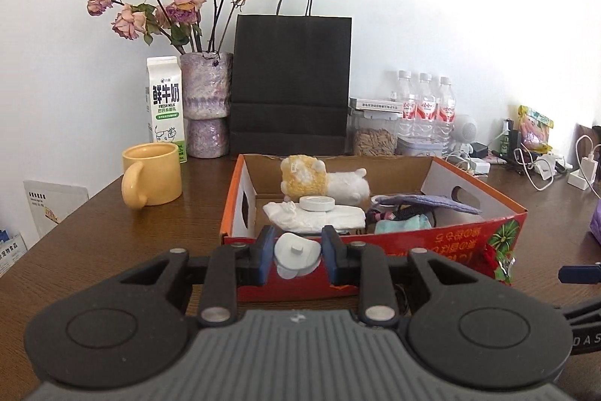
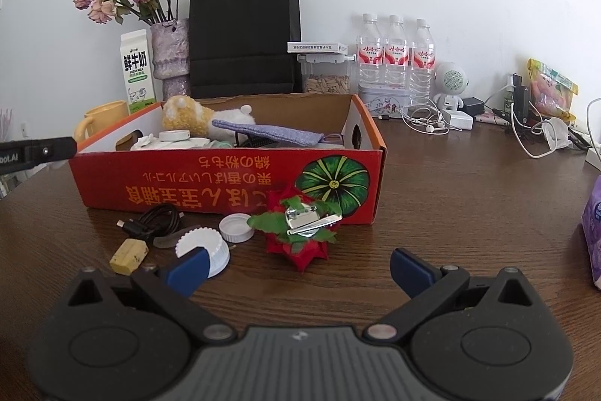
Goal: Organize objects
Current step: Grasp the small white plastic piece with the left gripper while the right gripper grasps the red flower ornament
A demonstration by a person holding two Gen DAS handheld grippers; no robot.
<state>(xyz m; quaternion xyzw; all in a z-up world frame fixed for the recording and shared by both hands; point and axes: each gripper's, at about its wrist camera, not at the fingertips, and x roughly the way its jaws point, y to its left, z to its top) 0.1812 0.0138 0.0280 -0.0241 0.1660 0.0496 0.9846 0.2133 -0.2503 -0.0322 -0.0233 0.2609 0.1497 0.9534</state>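
My left gripper [image 1: 296, 250] is shut on a small white plastic piece [image 1: 295, 252] and holds it just in front of the near wall of the red cardboard box [image 1: 432, 247]. The box [image 2: 225, 183] holds a plush toy [image 1: 319, 177], white cloth, a tape roll [image 1: 316, 203] and a purple pouch [image 2: 263, 132]. My right gripper [image 2: 298, 269] is open above the table. Ahead of it lie a red flower clip [image 2: 300, 232], a white cap [image 2: 236, 227], a white ridged lid [image 2: 204, 247], a black cable [image 2: 156, 220] and a yellow eraser [image 2: 127, 255].
A yellow mug [image 1: 152, 179], milk carton [image 1: 165, 100], flower vase [image 1: 206, 104], black paper bag [image 1: 291, 81], seed jar [image 1: 375, 134] and water bottles [image 1: 424, 108] stand behind the box. Chargers and cables [image 2: 526, 123] lie at the back right. A purple pack [image 2: 593, 224] sits at the right edge.
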